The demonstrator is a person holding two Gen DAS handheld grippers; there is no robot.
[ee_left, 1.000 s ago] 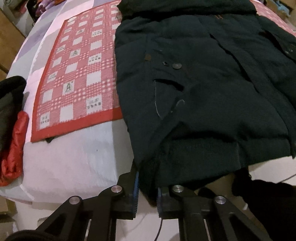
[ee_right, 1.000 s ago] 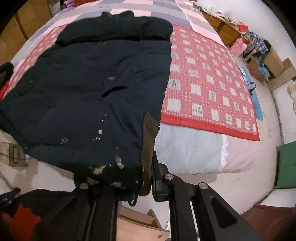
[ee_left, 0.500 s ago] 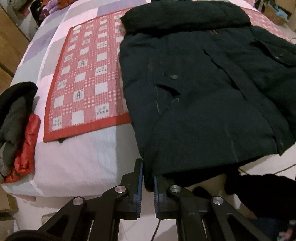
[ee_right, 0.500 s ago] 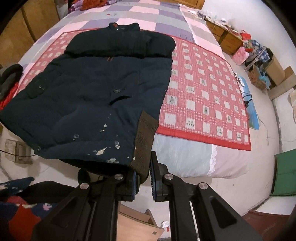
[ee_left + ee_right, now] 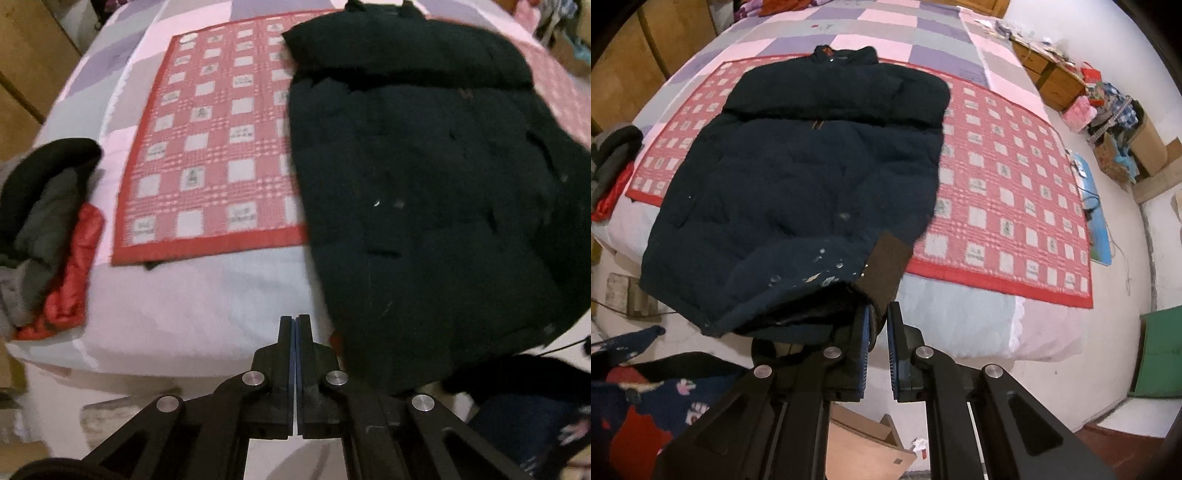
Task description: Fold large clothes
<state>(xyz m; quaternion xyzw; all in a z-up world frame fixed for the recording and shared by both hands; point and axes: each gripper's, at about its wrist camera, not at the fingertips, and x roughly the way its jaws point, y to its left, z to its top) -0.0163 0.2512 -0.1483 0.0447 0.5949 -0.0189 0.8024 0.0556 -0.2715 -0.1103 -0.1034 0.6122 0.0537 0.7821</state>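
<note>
In the left wrist view, the left gripper (image 5: 295, 325) sat at the bottom centre with its jaws pressed flat together and nothing between them. The dark jacket (image 5: 436, 206) lay to the right of the fingers, its hem corner just beside them at lower right and not held. Its long axis ran up the frame toward the collar at the top. The red checked mat (image 5: 218, 147) filled the upper left, on the bed (image 5: 192, 317).

In the right wrist view, the right gripper (image 5: 878, 325) at bottom centre had its jaws nearly closed, pinching the brown knit cuff (image 5: 886, 269) at the jacket's hem. The jacket (image 5: 820, 177) stretched up and left from the fingers, collar at top centre. Judged from this, the right hand was the one attached to the hem, and the left would need to re-grip before a lengthwise fold.
</note>
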